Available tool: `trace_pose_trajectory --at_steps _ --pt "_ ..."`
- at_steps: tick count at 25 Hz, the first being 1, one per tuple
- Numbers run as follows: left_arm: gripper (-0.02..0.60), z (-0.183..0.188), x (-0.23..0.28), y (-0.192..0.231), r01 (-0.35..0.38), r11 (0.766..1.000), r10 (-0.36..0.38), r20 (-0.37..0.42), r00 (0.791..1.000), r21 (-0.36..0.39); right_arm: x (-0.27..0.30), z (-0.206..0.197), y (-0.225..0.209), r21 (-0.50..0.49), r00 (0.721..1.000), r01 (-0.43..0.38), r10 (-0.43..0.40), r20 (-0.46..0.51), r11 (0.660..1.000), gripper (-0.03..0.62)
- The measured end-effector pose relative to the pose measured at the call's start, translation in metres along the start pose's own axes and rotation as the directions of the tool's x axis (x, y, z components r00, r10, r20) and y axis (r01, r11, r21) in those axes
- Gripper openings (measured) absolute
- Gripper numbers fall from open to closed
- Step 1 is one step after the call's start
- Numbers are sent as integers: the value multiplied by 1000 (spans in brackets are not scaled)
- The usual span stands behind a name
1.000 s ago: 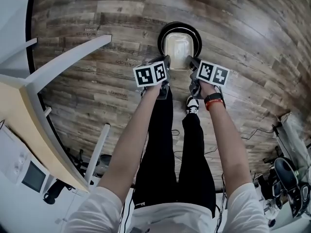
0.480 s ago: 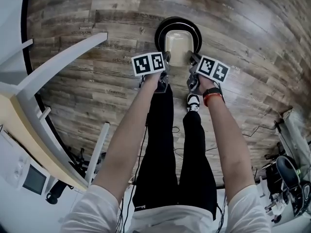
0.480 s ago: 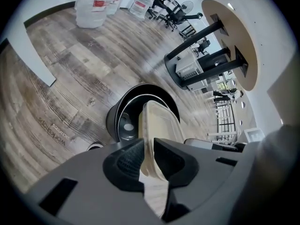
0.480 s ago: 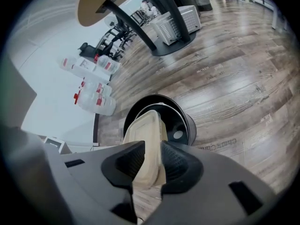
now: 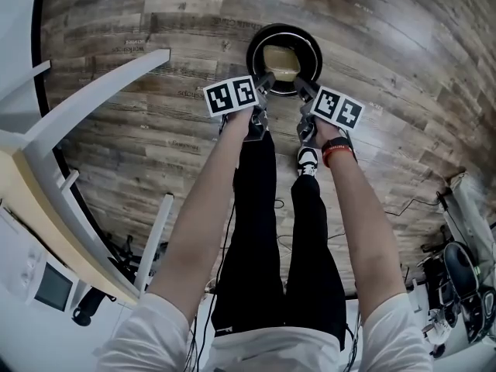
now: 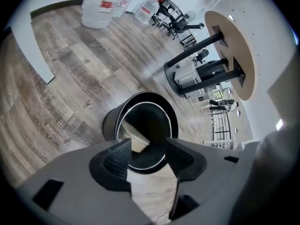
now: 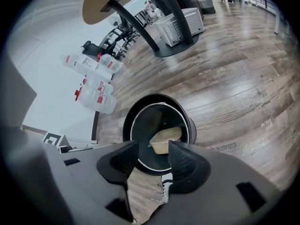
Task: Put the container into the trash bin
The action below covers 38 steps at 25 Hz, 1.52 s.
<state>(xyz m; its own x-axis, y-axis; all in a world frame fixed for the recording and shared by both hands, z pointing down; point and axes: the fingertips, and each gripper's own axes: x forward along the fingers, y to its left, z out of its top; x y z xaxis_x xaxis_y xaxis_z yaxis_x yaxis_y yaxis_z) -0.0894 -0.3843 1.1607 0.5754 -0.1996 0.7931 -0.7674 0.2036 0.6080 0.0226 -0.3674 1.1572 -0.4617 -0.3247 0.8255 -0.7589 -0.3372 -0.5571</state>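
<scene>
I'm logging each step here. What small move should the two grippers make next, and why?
Probably lift both clear. The container lies tilted inside the trash bin, and the left gripper and right gripper, jaws opening, hold nothing.

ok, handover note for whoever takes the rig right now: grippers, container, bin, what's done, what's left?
Left hand-held gripper: jaws opening, nothing gripped.
Right hand-held gripper: jaws opening, nothing gripped.
Beige rectangular plastic container lies tilted inside the round black trash bin on the wooden floor, below both grippers.
Done: container is in the bin.
Left: probably only lifting both grippers clear.
</scene>
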Motion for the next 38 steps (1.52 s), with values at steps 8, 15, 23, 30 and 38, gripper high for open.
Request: trace_pose_trajectory --at_steps 8,15,23,30,38 --pt "216 -3 -16 -5 -5 1000 4 25 1000 23 -18 -3 2 -64 1000 16 -18 -24 998 198" --pt "218 -18 -42 -31 -4 999 3 40 999 47 -60 -7 9 -126 998 27 -33 -46 992 217" --pt "224 -44 -86 -84 -4 994 1 24 1000 106 -130 -5 27 -160 998 35 -42 -37 987 237" --pt "224 -50 -154 -130 -3 991 -6 62 998 135 -200 -6 60 -206 999 32 -40 -32 978 238" --pt "224 -62 -229 -186 17 991 -37 148 988 130 -280 -8 94 -293 1000 21 -24 -7 956 239"
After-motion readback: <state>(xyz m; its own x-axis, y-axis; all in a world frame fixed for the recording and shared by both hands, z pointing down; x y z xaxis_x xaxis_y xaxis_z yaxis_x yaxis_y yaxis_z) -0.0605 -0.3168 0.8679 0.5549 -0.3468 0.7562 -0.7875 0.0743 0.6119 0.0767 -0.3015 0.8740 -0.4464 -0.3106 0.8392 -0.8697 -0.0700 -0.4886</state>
